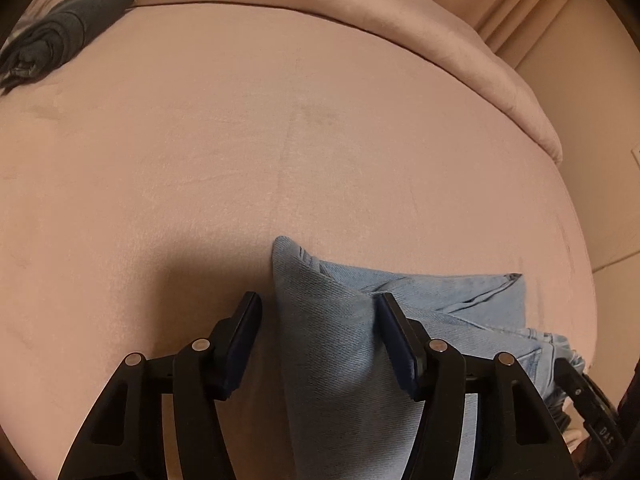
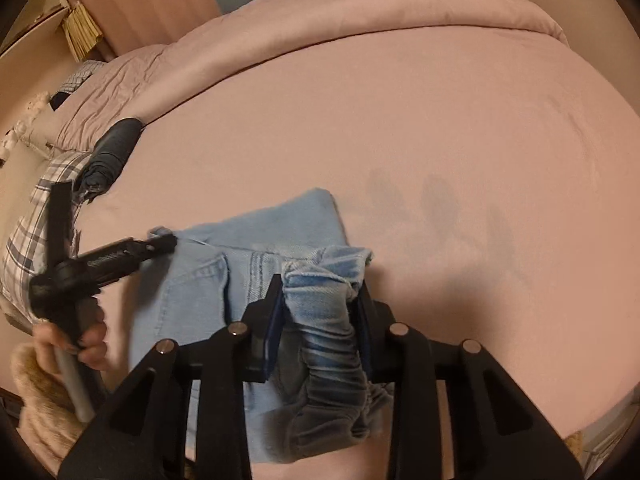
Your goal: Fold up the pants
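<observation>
Light blue jeans lie partly folded on a pink bed sheet. My right gripper is shut on a bunched part of the jeans, a little above the bed. My left gripper is open, its jaws wide apart, with a fold of the jeans between them; the right finger touches the denim. In the right wrist view the left gripper shows at the jeans' left edge, held by a hand.
A dark rolled garment lies at the far left of the bed, also in the right wrist view. A plaid cloth lies at the left. A rolled pink duvet lines the far edge.
</observation>
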Available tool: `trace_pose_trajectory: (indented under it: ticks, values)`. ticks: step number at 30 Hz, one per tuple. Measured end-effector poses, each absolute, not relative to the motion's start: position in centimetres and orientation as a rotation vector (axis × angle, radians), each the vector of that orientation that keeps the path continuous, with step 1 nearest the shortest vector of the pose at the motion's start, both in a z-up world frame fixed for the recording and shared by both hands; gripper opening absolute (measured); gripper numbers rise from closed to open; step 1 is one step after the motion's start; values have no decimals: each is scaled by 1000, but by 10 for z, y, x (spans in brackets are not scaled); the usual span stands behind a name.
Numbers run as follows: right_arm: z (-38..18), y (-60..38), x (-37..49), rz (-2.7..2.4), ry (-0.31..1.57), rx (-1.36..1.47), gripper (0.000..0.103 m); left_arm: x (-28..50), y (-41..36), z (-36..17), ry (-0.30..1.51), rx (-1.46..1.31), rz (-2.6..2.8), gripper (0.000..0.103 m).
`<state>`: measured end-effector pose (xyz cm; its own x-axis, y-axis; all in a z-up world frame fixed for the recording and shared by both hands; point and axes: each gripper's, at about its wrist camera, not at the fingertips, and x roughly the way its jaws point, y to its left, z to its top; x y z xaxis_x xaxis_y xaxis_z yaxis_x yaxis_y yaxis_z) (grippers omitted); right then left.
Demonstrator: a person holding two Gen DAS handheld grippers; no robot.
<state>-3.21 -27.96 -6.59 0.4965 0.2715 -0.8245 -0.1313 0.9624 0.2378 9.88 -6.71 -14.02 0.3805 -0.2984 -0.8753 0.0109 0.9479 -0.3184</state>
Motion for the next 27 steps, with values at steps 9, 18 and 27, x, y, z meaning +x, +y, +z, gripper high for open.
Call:
trace_pose_trajectory:
  ticks: [9, 18, 27]
  values:
    - [-75, -290, -23, 240, 1045, 170, 37, 93, -66, -140, 1144, -306, -182, 63]
    - [-65, -297, -26, 227, 1052, 172, 49, 68, -47, -102, 1063, -360, -216, 54]
    - [-49, -313, -47, 292, 1033, 230, 81, 13, -35, -70, 1021, -412, -298, 69]
